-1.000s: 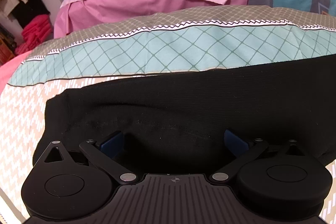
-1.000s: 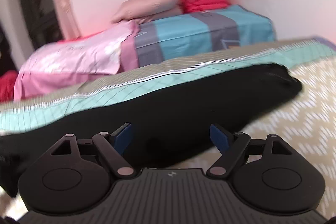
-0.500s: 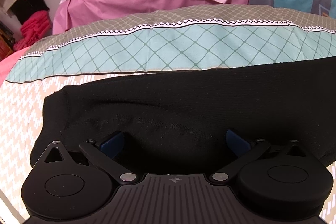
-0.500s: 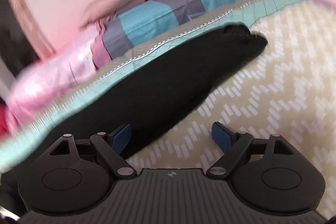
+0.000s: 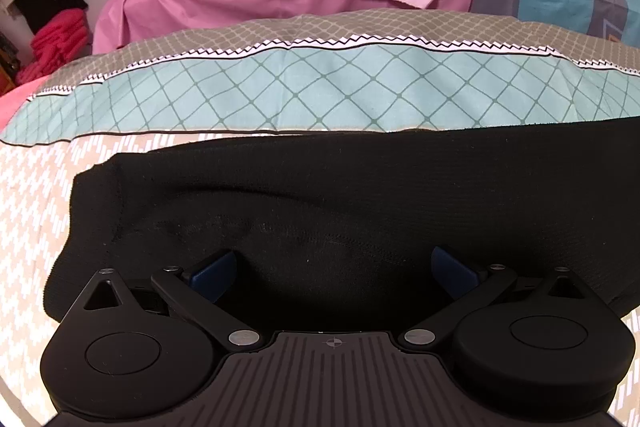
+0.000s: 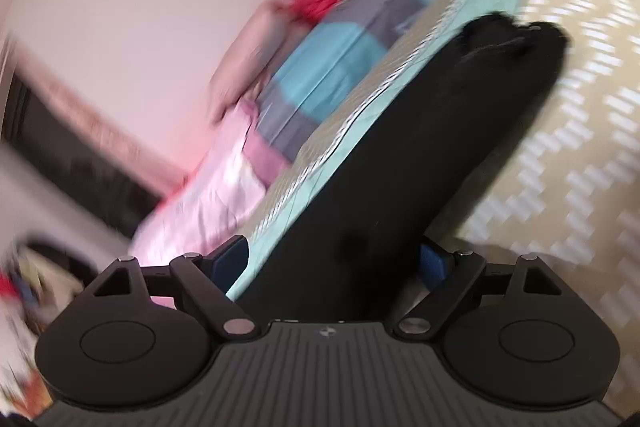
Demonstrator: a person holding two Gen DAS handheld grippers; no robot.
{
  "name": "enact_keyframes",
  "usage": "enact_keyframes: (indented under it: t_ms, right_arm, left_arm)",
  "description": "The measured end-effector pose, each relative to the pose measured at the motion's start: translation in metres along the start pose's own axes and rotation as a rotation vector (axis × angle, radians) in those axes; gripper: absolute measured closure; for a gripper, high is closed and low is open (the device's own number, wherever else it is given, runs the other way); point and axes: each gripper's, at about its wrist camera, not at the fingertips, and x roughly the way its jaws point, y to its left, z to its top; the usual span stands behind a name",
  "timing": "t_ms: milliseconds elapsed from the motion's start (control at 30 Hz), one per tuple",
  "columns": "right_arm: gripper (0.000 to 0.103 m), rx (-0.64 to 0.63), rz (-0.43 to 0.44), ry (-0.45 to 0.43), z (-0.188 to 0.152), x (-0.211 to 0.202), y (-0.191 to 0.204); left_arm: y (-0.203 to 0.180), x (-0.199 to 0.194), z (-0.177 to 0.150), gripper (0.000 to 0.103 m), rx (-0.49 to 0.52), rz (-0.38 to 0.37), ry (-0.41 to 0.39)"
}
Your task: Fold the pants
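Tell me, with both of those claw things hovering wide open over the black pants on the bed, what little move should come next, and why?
Probably lower the left gripper and close it on the black pants. Its jaws stand wide open with cloth lying flat between them, ungripped. The right gripper is open too, tilted and blurred, so likely not settled.

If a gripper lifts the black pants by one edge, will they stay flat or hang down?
The black pants would probably droop: the knit fabric already follows the bed's surface in soft creases. They look thick, so perhaps slightly heavy. The fuzzy surface seems unlikely to slip.
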Motion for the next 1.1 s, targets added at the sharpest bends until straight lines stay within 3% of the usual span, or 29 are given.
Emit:
enact_keyframes:
  t_ms: [67, 133, 167, 200, 233, 267, 300, 333, 400, 467, 533, 600, 667, 700, 767, 900, 1033, 1100]
  right_arm:
    - [0.014, -0.023, -0.014, -0.009, 0.001, 0.004, 0.004]
    - [0.022, 0.043, -0.037, -0.051, 0.009, 0.011, 0.000]
    - [0.036, 0.091, -0.062, -0.077, 0.012, 0.015, -0.004]
    - [0.063, 0.133, -0.112, -0.093, 0.013, 0.018, -0.006]
    - [0.081, 0.134, -0.188, -0.091, 0.013, 0.019, 0.000]
    - [0.084, 0.060, -0.282, -0.074, 0.016, 0.023, 0.015]
    - [0.084, -0.090, -0.340, -0.082, 0.014, 0.020, 0.036]
    - [0.084, -0.320, -0.396, -0.133, 0.003, 0.015, 0.067]
    - [0.084, -0.720, -0.436, -0.249, -0.034, 0.006, 0.122]
    - [0.084, -1.038, -0.430, -0.340, -0.084, 0.001, 0.166]
    - [0.082, -1.315, -0.335, -0.375, -0.145, -0.002, 0.196]
    - [0.078, -1.564, -0.249, -0.327, -0.212, 0.007, 0.209]
    - [0.077, -1.814, -0.232, -0.194, -0.276, 0.032, 0.203]
    - [0.089, -1.923, -0.228, -0.131, -0.300, 0.042, 0.195]
    - [0.087, -1.949, -0.251, -0.201, -0.311, 0.041, 0.191]
    - [0.085, -1.851, -0.238, -0.124, -0.289, 0.037, 0.201]
    - [0.085, -1.864, -0.271, -0.102, -0.298, 0.045, 0.206]
    - [0.083, -1.856, -0.283, -0.115, -0.299, 0.048, 0.200]
  left_arm:
    - [0.002, -0.001, -0.001, 0.000, -0.015, -0.008, -0.002]
    - [0.004, -0.004, 0.000, 0.000, -0.040, -0.024, -0.008]
    - [0.006, -0.007, 0.000, 0.000, -0.052, -0.031, -0.015]
    - [0.007, -0.010, 0.000, 0.000, -0.060, -0.034, -0.022]
    - [0.009, -0.015, 0.000, 0.000, -0.066, -0.032, -0.029]
    - [0.013, -0.020, 0.001, 0.000, -0.075, -0.031, -0.041]
    - [0.018, -0.027, 0.001, 0.000, -0.083, -0.032, -0.058]
    - [0.023, -0.033, 0.000, 0.000, -0.090, -0.030, -0.075]
    - [0.035, -0.044, 0.001, 0.000, -0.101, -0.005, -0.102]
    - [0.048, -0.052, 0.000, 0.000, -0.123, 0.024, -0.118]
    - [0.059, -0.055, 0.001, 0.000, -0.153, 0.045, -0.124]
    - [0.067, -0.055, 0.000, 0.000, -0.184, 0.058, -0.124]
    - [0.073, -0.052, 0.000, 0.000, -0.211, 0.071, -0.118]
    - [0.076, -0.052, -0.001, 0.000, -0.222, 0.071, -0.114]
    - [0.079, -0.052, -0.003, 0.000, -0.232, 0.059, -0.114]
    - [0.068, -0.056, -0.003, 0.000, -0.206, 0.047, -0.123]
    - [0.038, -0.060, 0.011, 0.000, -0.198, -0.050, -0.165]
    - [0.011, -0.052, 0.016, 0.000, -0.145, -0.094, -0.177]
